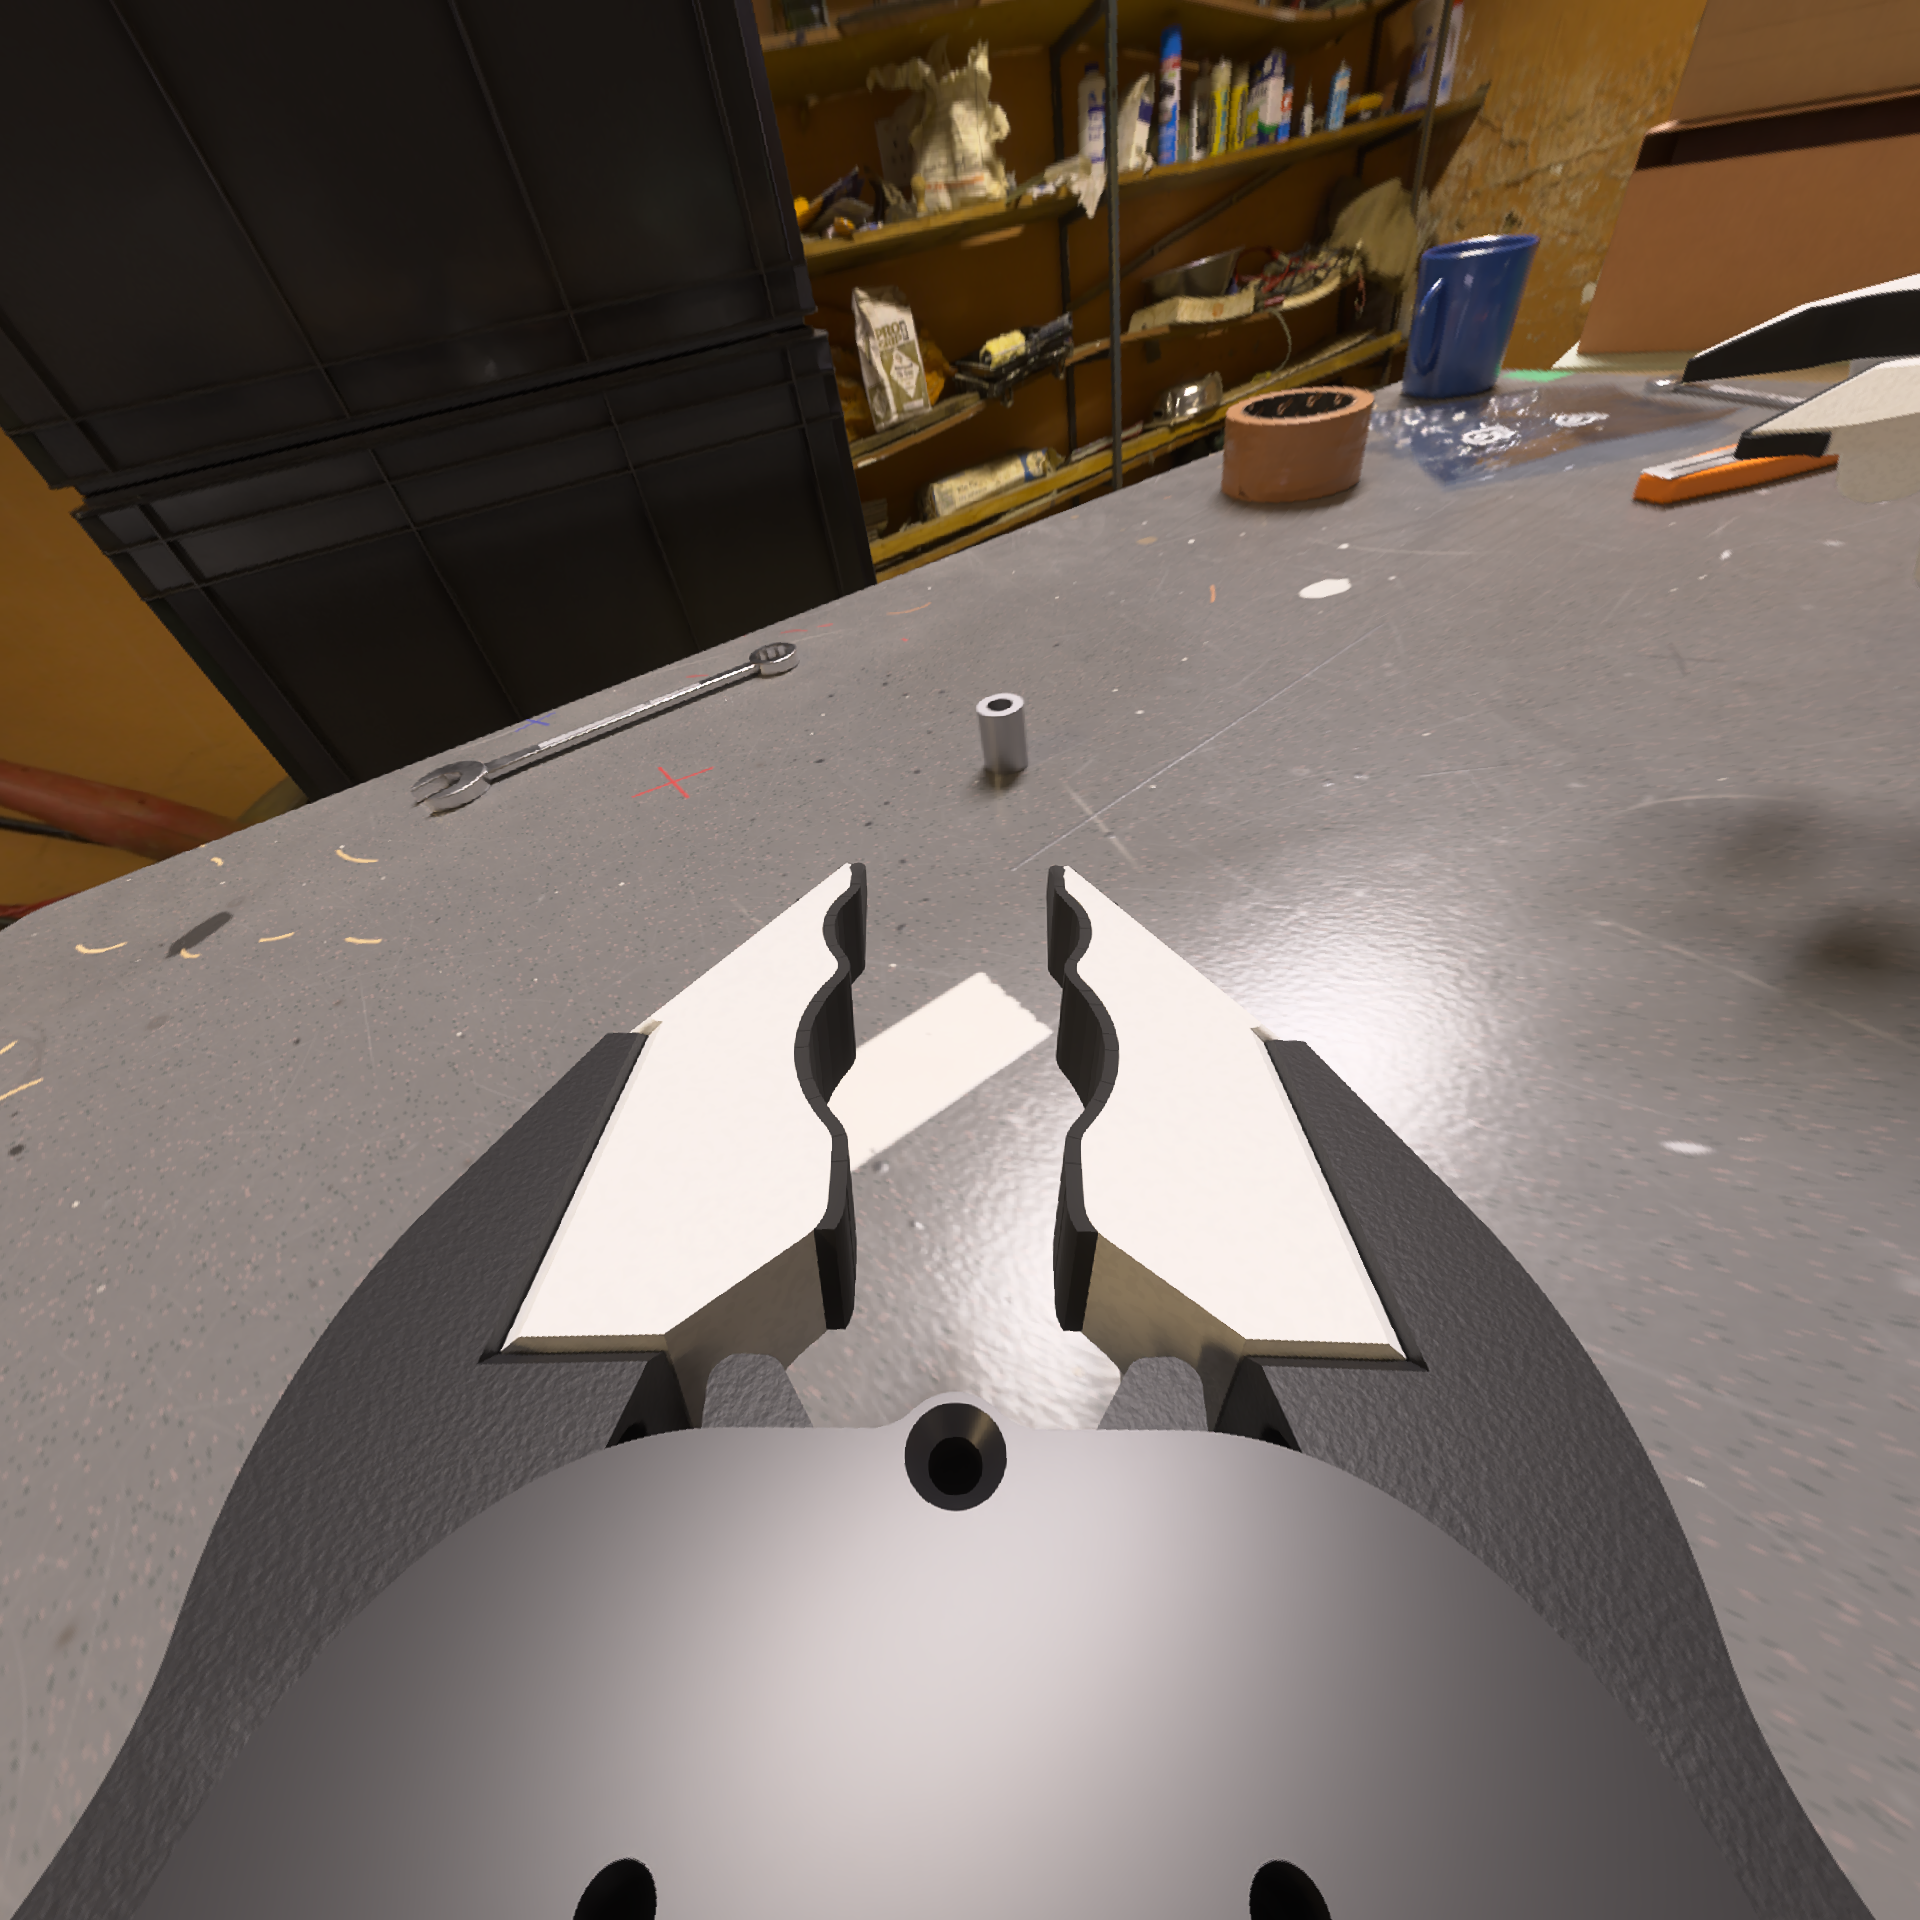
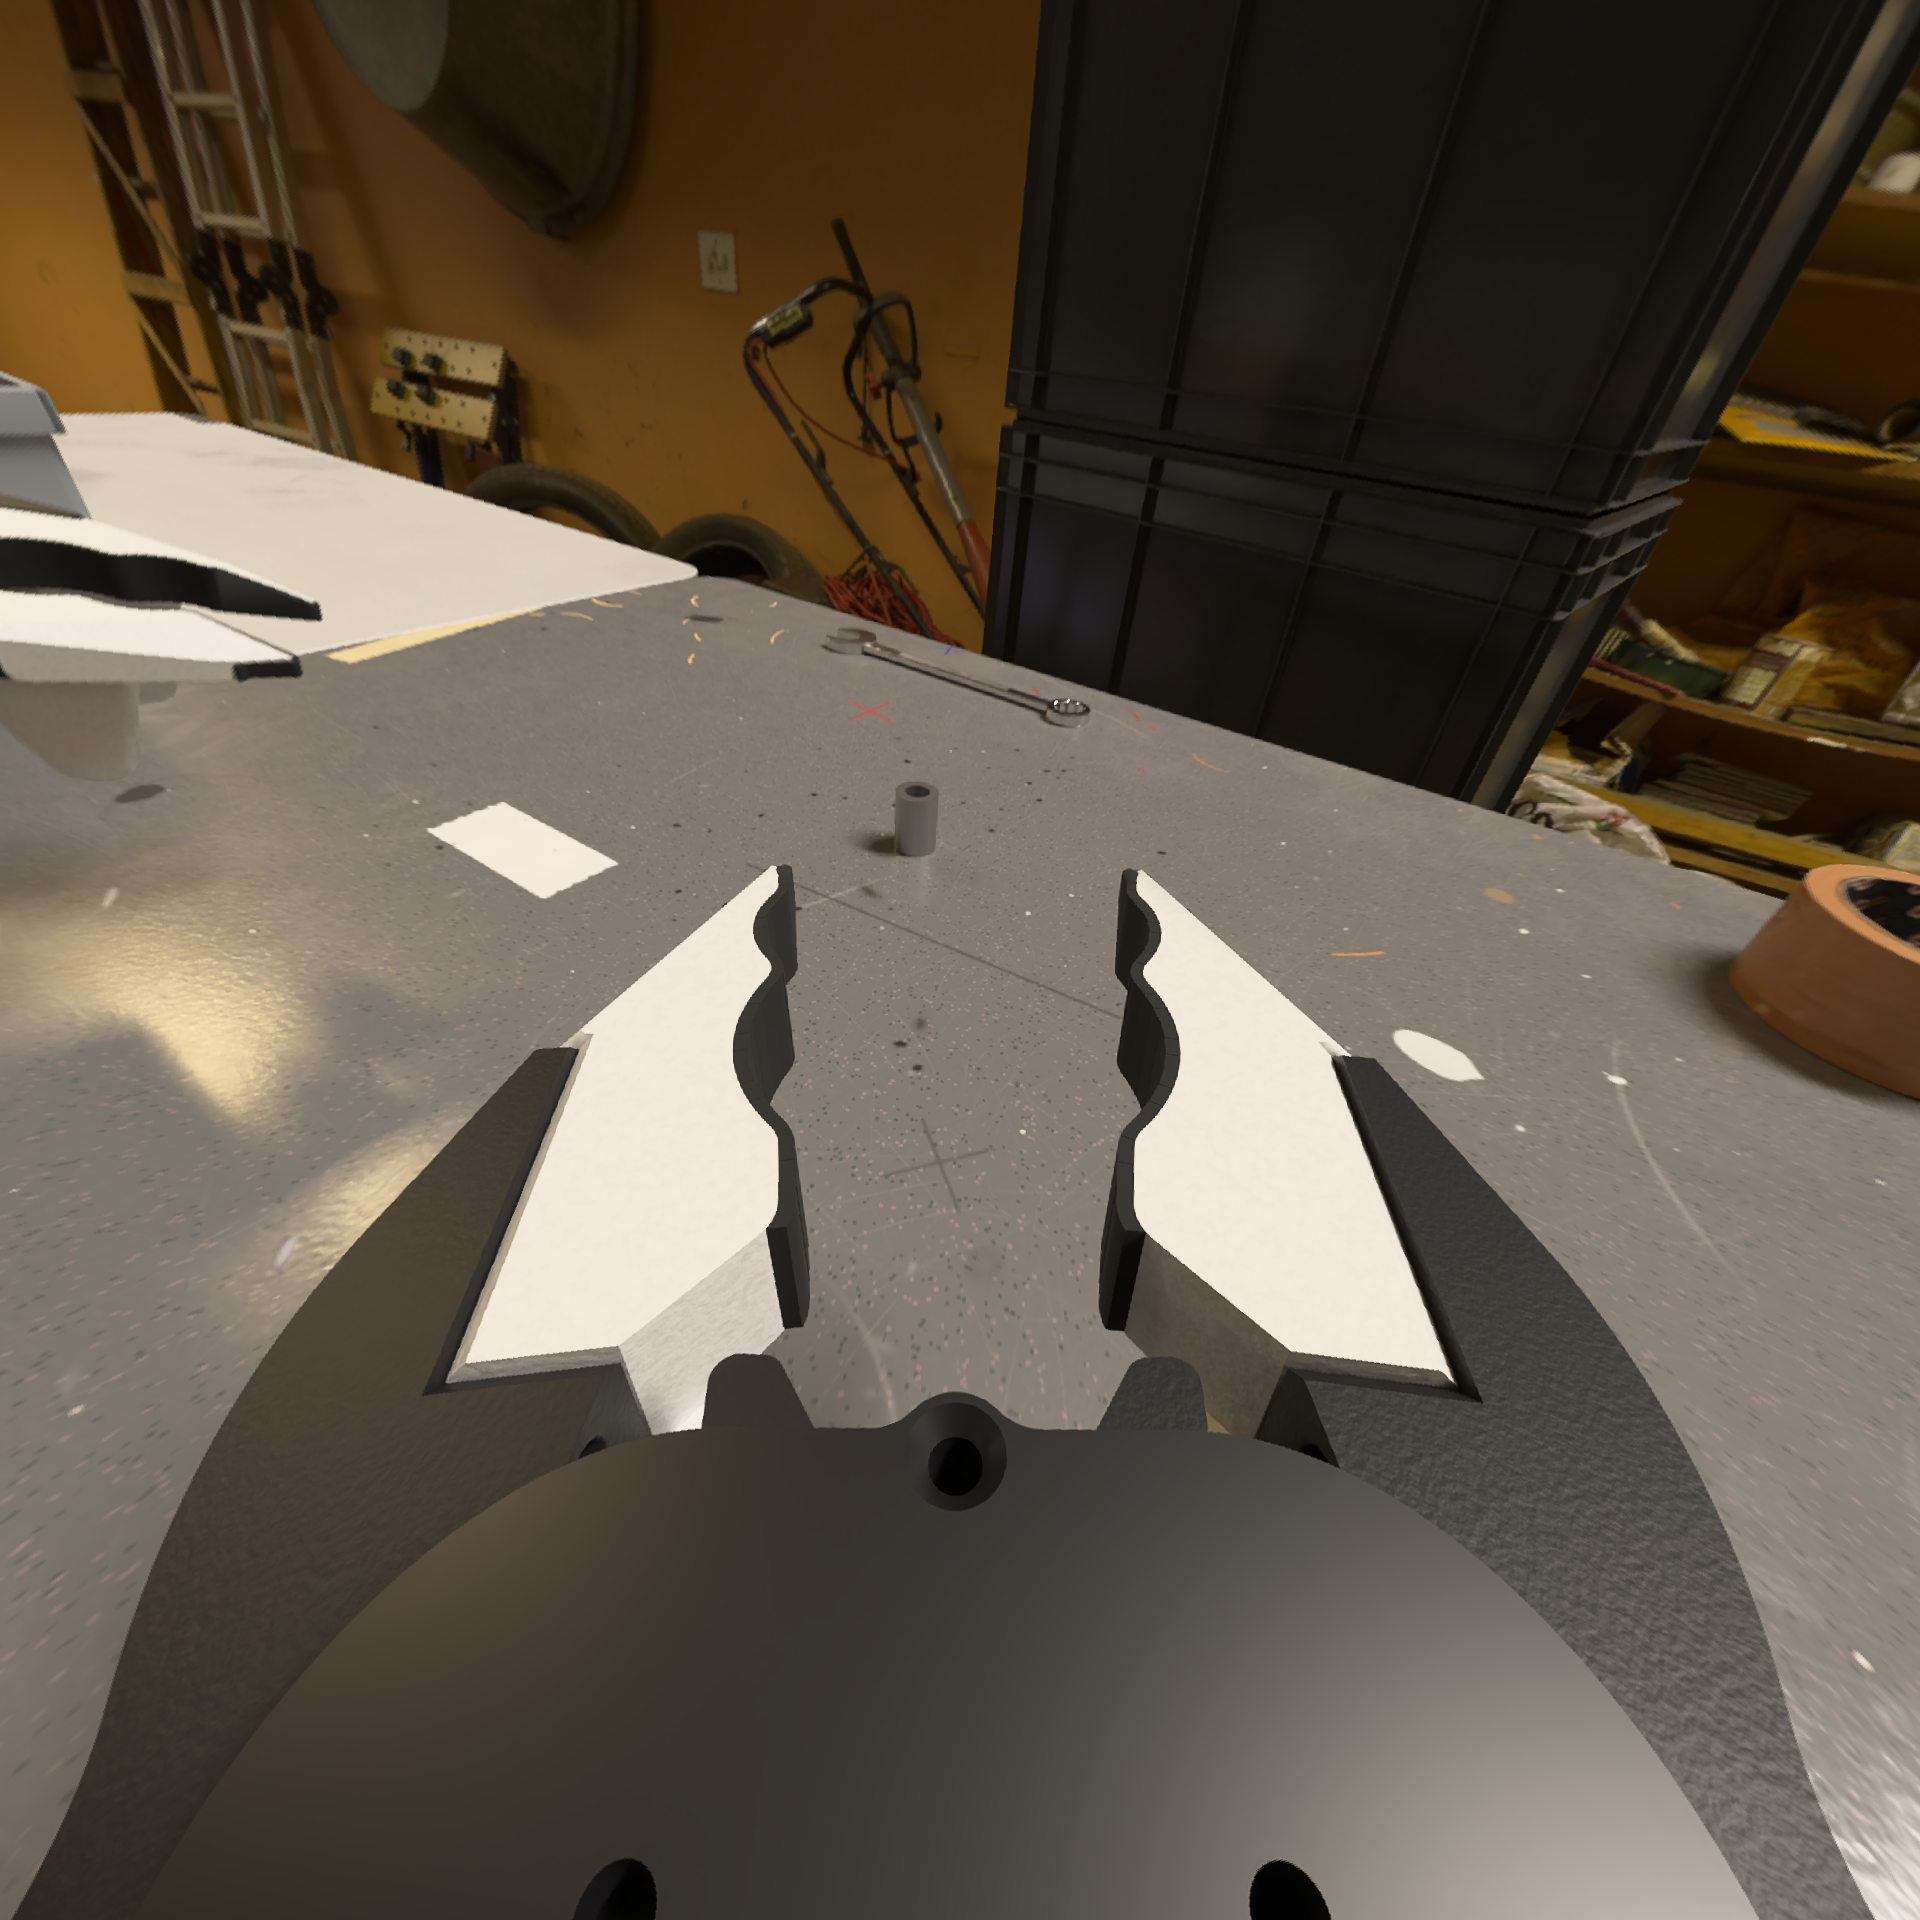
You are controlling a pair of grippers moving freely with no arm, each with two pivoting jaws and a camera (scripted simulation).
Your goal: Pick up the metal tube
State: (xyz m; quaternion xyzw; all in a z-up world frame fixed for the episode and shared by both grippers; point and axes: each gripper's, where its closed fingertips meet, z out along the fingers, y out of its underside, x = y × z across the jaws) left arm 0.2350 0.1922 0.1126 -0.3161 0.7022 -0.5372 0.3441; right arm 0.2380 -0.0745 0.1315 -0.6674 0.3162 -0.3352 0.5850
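Observation:
The metal tube (image 1: 1003, 732) is a short silver cylinder standing upright on the grey table. In the left wrist view it is ahead of my left gripper (image 1: 954, 883) and slightly right of centre, apart from it. My left gripper is open and empty. In the right wrist view the tube (image 2: 916, 819) stands just beyond the tips of my right gripper (image 2: 954, 883), slightly left of centre. My right gripper is open and empty. The right gripper also shows far right in the left wrist view (image 1: 1808, 405), and the left gripper far left in the right wrist view (image 2: 156, 623).
A silver wrench (image 1: 603, 727) lies near the table's far edge, in front of stacked black crates (image 1: 416, 343). A roll of brown tape (image 1: 1299, 442), a blue mug (image 1: 1465, 312) and an orange-handled tool (image 1: 1730, 476) sit far right. A white patch (image 2: 523, 847) marks the table.

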